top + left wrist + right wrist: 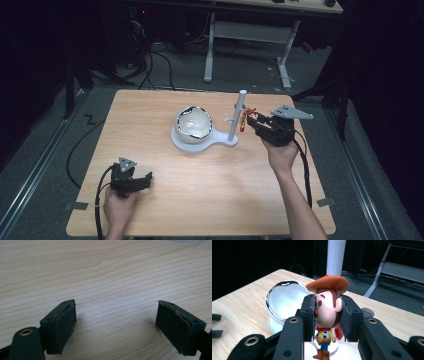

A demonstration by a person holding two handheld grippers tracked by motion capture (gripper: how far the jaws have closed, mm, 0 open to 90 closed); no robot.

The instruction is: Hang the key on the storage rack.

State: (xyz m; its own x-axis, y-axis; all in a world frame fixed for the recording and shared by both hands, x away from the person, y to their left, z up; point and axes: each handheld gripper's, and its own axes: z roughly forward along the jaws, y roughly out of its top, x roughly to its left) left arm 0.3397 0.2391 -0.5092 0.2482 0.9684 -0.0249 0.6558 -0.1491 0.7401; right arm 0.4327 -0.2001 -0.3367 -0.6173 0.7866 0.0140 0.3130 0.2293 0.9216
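Beside the white post [236, 116] of its stand, the right tool [251, 121] clamps a cowboy figurine [327, 315] by the head above the surface [210, 180]. Well away from the post, the left tool [116, 325] rests with jaws apart.

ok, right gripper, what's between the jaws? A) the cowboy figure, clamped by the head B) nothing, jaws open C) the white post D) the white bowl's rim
A: in the right gripper view the right gripper has both pads pressed on the head of the cowboy figure, body hanging free below, bowl behind it.
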